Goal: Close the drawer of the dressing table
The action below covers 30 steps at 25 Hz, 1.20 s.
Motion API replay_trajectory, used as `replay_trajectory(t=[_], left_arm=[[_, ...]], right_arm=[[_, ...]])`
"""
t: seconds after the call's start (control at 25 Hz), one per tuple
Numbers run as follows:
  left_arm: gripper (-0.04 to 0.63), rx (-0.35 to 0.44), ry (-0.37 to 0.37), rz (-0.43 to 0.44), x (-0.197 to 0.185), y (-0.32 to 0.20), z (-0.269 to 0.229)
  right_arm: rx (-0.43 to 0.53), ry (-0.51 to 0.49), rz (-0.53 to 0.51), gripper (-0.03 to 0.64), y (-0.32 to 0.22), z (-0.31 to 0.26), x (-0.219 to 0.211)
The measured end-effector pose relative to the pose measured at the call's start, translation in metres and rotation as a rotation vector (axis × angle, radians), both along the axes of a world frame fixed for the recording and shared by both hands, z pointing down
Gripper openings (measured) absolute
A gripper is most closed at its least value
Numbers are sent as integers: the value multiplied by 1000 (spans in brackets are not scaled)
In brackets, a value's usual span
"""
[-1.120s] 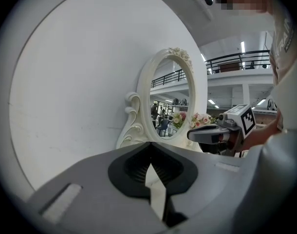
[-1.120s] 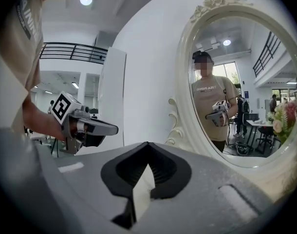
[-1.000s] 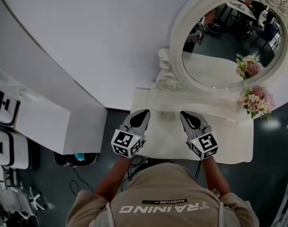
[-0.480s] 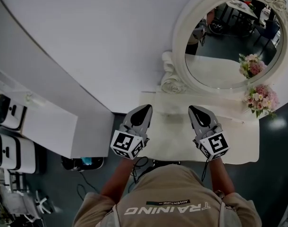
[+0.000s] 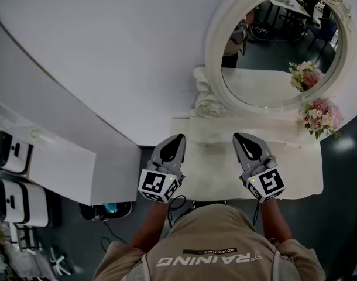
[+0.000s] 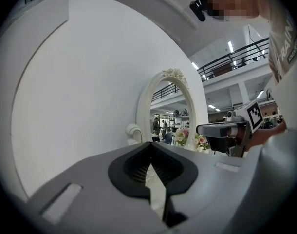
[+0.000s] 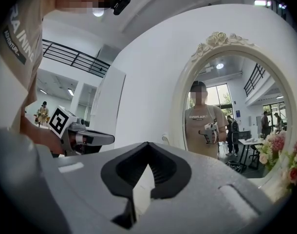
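Since a second ago the view has drifted, so the dressing table (image 5: 295, 168) and its oval mirror (image 5: 266, 69) sit a little differently in the head view. The two grippers remain above the front part of the tabletop, the right one having edged slightly outward. The curved white wall (image 5: 108, 69) fills most of the head view. The dressing table stands against it, directly in front of the person (image 5: 208, 244), whose torso meets its near edge. The task looks to be at the approach step, with nothing yet touching the furniture. The left gripper (image 5: 177, 139) and the right gripper (image 5: 240, 137) both hover over the top, well apart from each other. Each has its jaws pressed together at the tips and nothing pinched between them, as each gripper's own view confirms. The drawer itself shows in no view. It presumably lies under the front edge of the top, hidden by the tabletop and the person's body, so how far it stands open cannot be told. The next move probably calls for lowering a gripper below the front edge to the drawer face and pushing straight towards the wall. The pink flowers (image 5: 319, 116) at the right end of the top are clear of that path. The mirror only reflects the room, and the table's right end runs near the frame edge.
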<state>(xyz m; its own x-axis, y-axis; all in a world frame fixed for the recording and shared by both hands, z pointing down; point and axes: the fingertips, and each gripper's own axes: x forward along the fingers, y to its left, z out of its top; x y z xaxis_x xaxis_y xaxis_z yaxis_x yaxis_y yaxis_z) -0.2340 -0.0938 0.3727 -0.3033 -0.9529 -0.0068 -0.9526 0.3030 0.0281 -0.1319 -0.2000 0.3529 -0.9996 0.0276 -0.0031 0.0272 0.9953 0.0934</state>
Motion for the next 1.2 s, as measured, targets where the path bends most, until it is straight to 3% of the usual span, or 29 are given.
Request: replay_trajectory(t=[1.2], left_arm=[[18, -47, 45, 34, 8, -8, 25]], right_arm=[[-21, 35, 8, 2, 0, 19, 2]])
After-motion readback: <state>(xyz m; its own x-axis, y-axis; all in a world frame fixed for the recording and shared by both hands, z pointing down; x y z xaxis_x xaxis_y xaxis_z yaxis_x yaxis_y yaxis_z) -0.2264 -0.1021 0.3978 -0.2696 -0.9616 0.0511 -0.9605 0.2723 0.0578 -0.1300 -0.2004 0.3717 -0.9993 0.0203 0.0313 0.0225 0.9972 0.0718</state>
